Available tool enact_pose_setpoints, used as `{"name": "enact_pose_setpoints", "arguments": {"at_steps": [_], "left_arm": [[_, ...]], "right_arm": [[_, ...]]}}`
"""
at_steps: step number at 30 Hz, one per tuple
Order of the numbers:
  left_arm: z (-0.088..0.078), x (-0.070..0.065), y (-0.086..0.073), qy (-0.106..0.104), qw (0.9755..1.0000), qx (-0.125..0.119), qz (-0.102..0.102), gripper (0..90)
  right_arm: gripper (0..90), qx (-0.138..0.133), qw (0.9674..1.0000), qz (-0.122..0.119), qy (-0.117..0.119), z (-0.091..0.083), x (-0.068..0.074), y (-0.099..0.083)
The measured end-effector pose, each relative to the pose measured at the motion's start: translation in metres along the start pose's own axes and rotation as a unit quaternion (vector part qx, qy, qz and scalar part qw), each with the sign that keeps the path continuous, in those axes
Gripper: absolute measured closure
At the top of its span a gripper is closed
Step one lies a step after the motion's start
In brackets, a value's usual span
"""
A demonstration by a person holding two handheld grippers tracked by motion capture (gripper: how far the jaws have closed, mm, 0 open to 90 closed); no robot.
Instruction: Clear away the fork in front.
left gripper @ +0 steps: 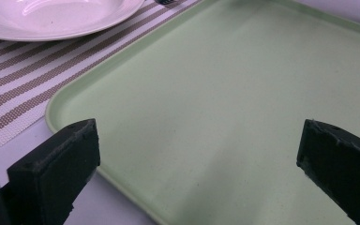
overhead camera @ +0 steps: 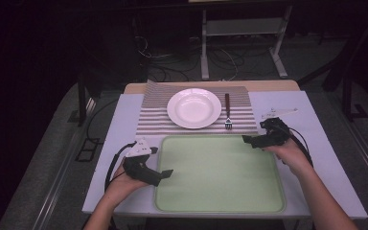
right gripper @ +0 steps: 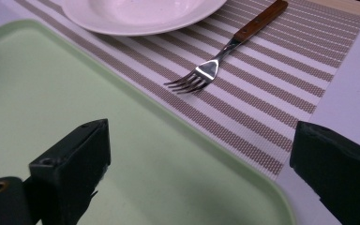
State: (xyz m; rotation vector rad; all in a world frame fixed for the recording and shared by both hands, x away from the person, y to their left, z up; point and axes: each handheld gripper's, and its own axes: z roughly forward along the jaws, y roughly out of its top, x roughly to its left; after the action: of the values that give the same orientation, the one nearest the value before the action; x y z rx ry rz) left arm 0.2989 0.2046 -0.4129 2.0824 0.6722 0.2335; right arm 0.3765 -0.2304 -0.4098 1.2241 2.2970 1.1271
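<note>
A pale green tray (overhead camera: 220, 175) lay flat on the near half of the table (overhead camera: 316, 158) and served as the landmark for everything else. The left gripper (overhead camera: 165, 173) hovered over the tray's near-left part, held in the person's left hand (overhead camera: 124, 179), its tips just inside the left rim; in the left gripper view (left gripper: 197, 154) its two black jaws stood wide apart with bare tray surface between them and nothing held. The right gripper (overhead camera: 246, 140) sat at the tray's far-right corner, held by the right hand (overhead camera: 290, 153), its tips right at the far rim; in the right gripper view (right gripper: 201, 164) its jaws were likewise spread wide and empty, straddling that corner of the tray (right gripper: 75, 108). Just beyond the tray's far rim lay a striped placemat (overhead camera: 153, 120), its near edge running alongside the rim. On the mat, past the tray's far-right part and closest to the right gripper, rested a fork (overhead camera: 228, 115) with a wooden handle, tines pointing towards the tray; it lay apart from both grippers. Beside the fork, beyond the middle of the tray's far rim, stood a white plate (overhead camera: 194, 108), empty, also on the mat.
</note>
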Motion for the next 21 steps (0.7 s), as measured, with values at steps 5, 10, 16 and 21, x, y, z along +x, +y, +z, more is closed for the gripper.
{"name": "enact_pose_setpoints", "arguments": {"at_steps": [5, 10, 16, 21], "left_arm": [[0.0, 0.0, 0.0, 0.002, 1.0, 0.001, 0.0, 0.0], [-0.001, 0.0, 0.0, 0.004, 1.0, -0.002, 0.001, 0.0], [-0.001, 0.0, 0.0, 0.005, 1.0, -0.002, 0.004, 0.0], [-0.001, 0.001, -0.001, 0.005, 1.0, 0.001, 0.004, 0.0]], "right_arm": [[6.0, -0.001, 1.0, 0.003, -0.005, 0.006, -0.005, 0.007], [6.7, -0.006, 0.9998, 0.014, -0.01, 0.011, -0.01, 0.015], [7.6, -0.006, 0.9996, 0.026, -0.011, 0.02, -0.017, 0.03], [9.0, -0.004, 0.9994, 0.031, -0.012, 0.026, -0.021, 0.039]]}}
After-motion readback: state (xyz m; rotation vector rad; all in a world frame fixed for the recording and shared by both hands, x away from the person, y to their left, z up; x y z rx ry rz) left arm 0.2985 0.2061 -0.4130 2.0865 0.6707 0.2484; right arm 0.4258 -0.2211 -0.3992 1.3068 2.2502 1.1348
